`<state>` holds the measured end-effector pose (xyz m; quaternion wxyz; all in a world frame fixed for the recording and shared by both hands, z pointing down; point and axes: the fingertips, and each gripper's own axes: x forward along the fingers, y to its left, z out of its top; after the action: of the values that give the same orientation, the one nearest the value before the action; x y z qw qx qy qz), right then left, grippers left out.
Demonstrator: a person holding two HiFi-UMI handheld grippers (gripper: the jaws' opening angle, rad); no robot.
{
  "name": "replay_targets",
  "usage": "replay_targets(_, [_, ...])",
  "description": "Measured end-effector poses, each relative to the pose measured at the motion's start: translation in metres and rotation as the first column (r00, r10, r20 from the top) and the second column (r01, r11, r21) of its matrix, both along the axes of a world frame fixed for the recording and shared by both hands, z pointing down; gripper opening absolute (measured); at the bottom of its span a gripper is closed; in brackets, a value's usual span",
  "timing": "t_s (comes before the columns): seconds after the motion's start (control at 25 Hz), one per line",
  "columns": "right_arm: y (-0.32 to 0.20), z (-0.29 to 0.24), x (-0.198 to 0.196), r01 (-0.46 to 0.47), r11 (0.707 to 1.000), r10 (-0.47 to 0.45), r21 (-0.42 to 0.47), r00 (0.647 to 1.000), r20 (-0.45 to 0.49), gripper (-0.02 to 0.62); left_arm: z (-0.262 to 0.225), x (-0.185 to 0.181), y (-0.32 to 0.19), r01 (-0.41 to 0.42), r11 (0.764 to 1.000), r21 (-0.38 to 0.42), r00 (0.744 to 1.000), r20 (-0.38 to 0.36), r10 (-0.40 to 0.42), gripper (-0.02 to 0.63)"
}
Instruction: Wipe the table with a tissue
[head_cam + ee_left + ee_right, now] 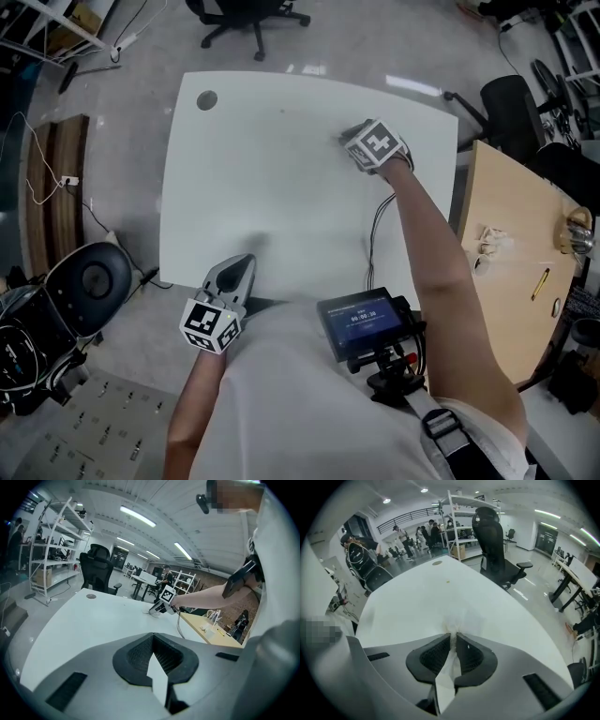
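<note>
A white tissue [461, 619] lies crumpled on the white table [272, 178], bunched ahead of my right gripper [453, 633], whose jaws are shut on it. In the head view that gripper [352, 139] points steeply down at the table's far right part. The left gripper view shows it across the table, with the tissue [151, 613] under its tip. My left gripper [246, 261] rests at the table's near edge. Its jaws [153, 637] meet at the tips and hold nothing.
A grey round cap [207, 99] sits in the table's far left corner. A black cable [379, 220] trails from my right hand over the table. A wooden table [516, 281] with small items stands to the right. An office chair [248, 19] stands beyond the far edge.
</note>
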<state>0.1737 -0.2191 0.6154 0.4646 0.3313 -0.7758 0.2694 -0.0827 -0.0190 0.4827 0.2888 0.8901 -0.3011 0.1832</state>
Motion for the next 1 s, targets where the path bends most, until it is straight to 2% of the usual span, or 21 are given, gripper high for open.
replay_targets(0.16, [0.027,-0.006,-0.015,0.049,0.998,-0.047,-0.028,0.997,0.068,0.049,-0.005,0.006,0.013,-0.005,1.000,0.002,1.000,0.001,0.005,0.005])
replay_targets(0.28, [0.043,-0.011,-0.043,0.063,0.996,-0.051,-0.059,0.982,0.179,0.049,-0.003,0.001,0.017,-0.008,1.000,-0.007,1.000,-0.001,0.008,0.006])
replay_targets(0.36, [0.041,-0.019,-0.054,0.006,0.999,0.005,-0.041,0.963,0.270,0.049,-0.004,-0.001,0.016,-0.010,1.000,-0.002,1.000,-0.008,0.010,0.005])
replay_targets(0.44, [0.026,-0.029,-0.054,-0.090,0.996,0.089,-0.013,0.934,0.347,0.049,-0.006,-0.001,0.013,-0.009,1.000,0.008,1.000,-0.016,0.009,0.005])
replay_targets(0.52, [0.005,-0.036,-0.052,-0.177,0.984,0.158,0.014,0.912,0.378,0.049,-0.006,-0.004,0.014,-0.004,1.000,0.010,1.000,-0.018,0.004,0.005])
replay_targets(0.72, [-0.046,-0.033,-0.051,-0.307,0.949,0.271,0.070,0.910,0.313,0.049,-0.003,-0.026,0.015,0.047,0.999,-0.003,0.999,-0.009,-0.047,0.005])
replay_targets(0.84, [-0.069,-0.023,-0.056,-0.317,0.943,0.286,0.098,0.926,0.246,0.049,-0.001,-0.044,0.015,0.090,0.996,-0.012,0.996,-0.003,-0.090,0.005])
replay_targets(1.0, [-0.097,-0.014,-0.065,-0.279,0.947,0.261,0.160,0.958,0.123,0.049,0.003,-0.064,0.012,0.139,0.990,-0.021,0.990,-0.004,-0.139,0.006])
